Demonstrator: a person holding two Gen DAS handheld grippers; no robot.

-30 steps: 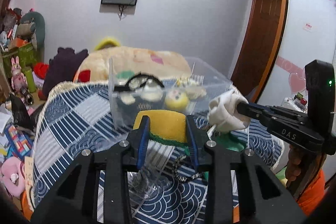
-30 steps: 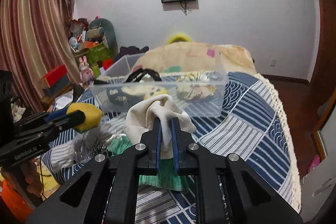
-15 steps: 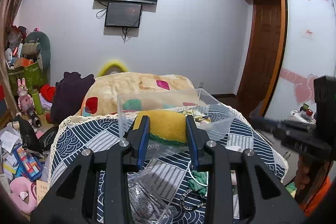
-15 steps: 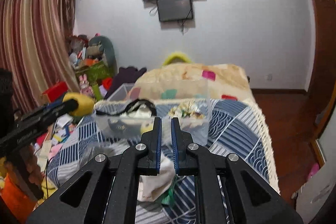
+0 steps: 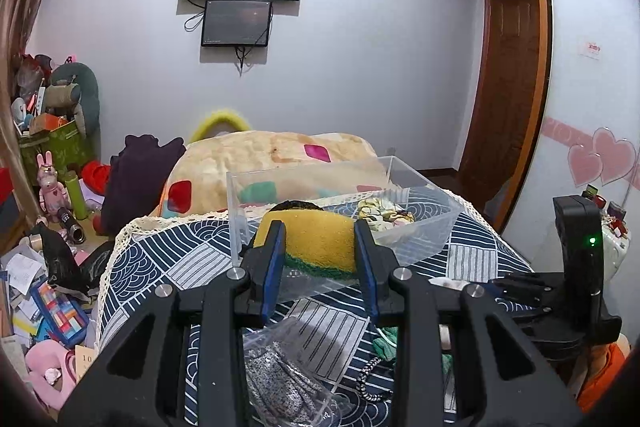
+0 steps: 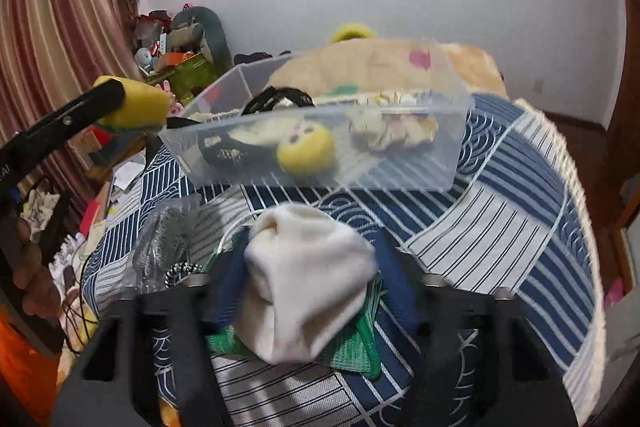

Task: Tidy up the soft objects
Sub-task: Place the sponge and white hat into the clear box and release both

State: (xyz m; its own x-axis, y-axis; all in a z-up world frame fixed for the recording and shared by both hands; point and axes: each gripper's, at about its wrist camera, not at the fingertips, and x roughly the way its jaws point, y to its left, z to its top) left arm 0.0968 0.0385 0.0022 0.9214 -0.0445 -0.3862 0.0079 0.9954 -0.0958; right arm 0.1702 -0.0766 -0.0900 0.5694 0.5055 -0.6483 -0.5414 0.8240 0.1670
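Note:
My left gripper (image 5: 318,259) is shut on a yellow and green sponge (image 5: 318,245) and holds it up in front of the clear plastic bin (image 5: 416,241). The sponge also shows at the left of the right wrist view (image 6: 136,103). The bin (image 6: 400,179) holds a yellow round plush (image 6: 306,149), a black item and a patterned cloth (image 6: 390,127). My right gripper (image 6: 308,275) is open around a white cloth (image 6: 304,279) that lies on a green mesh (image 6: 356,351) on the bed.
The bed has a blue and white patterned cover (image 6: 500,227) and a beige blanket (image 5: 272,159) behind the bin. A clear bag with a grey item (image 6: 160,247) and a cord lie left of the white cloth. Clutter fills the floor at left (image 5: 44,287).
My right gripper has dropped low and its jaws have opened around the white cloth, which had fallen from it half a second ago. My left gripper has stayed raised with the sponge.

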